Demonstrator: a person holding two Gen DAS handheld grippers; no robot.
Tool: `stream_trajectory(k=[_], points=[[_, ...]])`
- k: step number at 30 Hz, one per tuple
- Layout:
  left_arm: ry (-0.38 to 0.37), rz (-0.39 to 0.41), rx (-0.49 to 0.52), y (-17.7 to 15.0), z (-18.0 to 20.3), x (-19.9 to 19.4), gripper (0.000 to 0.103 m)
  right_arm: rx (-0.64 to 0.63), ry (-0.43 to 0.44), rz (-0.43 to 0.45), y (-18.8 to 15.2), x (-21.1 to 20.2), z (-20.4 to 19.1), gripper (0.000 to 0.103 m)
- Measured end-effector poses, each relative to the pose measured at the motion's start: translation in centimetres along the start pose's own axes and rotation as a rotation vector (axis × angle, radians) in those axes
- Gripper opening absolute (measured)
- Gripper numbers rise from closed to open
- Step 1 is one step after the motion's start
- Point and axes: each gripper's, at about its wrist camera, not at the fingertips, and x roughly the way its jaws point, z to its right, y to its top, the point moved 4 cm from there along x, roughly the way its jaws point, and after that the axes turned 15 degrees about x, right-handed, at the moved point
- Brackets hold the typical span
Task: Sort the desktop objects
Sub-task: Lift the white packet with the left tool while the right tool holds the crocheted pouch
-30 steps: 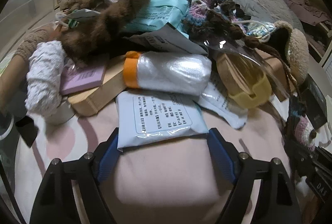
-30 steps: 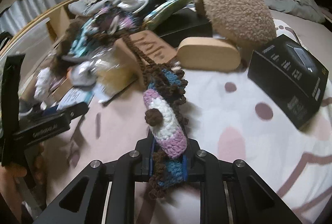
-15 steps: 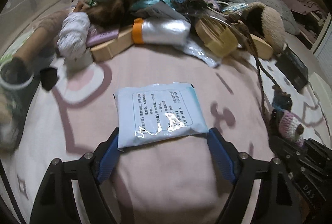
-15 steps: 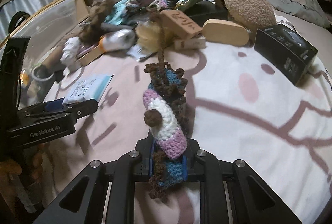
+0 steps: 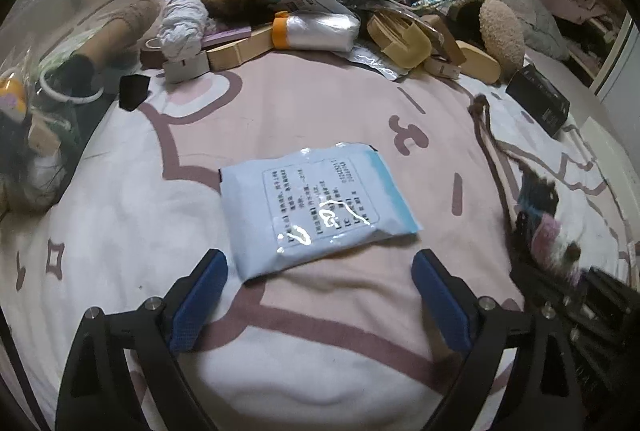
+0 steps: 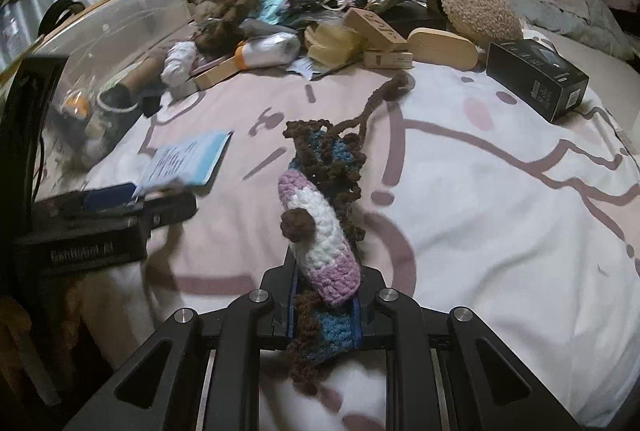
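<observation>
- The left gripper (image 5: 319, 285) has its jaws opening; the blue pads (image 5: 200, 295) stand wide on both sides and touch nothing.
- The pale blue packet (image 5: 316, 209) lies flat on the bed cover (image 5: 320, 371), just ahead of the left gripper. Its near edge is between the two pads but apart from them, and it is turned a little, so its corners point away to the right.
- On all sides of the packet there is bare bed cover, with free room to the left, to the right and ahead.
- The right gripper (image 6: 325, 305) is clenched on the crocheted pouch (image 6: 320, 227), which sticks out forward from between its jaws.
- The brown cord (image 6: 376, 103) of the pouch runs forward over the bed cover, and its far end lies near the pile.
- Far ahead of both grippers, a pile of things (image 5: 304, 15) fills the far side of the bed, well apart from the packet.
- A black box (image 6: 538, 79) lies ahead and to the right of the right gripper, with open bed cover between them.
- A clear plastic bin (image 5: 60, 31) stands along the left edge of the bed, to the left of the left gripper.
</observation>
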Motion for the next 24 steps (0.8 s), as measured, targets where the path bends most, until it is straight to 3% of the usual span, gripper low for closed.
stream_trajectory(k=[9, 13, 16, 24], points=[[-0.061, 0.082, -0.140, 1.6, -2.0, -0.4, 0.095, -0.006, 0.018, 0.013, -0.8, -0.9, -0.4, 0.020], [0.003, 0.126, -0.183, 2.9, -2.5, 0.2, 0.094, 0.007, 0.022, 0.043, -0.2, -1.3, -0.3, 0.020], [0.049, 0.117, -0.138, 4.1, -1.7, 1.2, 0.094, -0.011, -0.026, 0.084, 0.7, -1.1, -0.1, 0.020], [0.076, 0.047, -0.036, 3.4, -0.6, 3.1, 0.094, 0.047, -0.064, 0.095, 2.4, 0.0, 1.8, 0.020]])
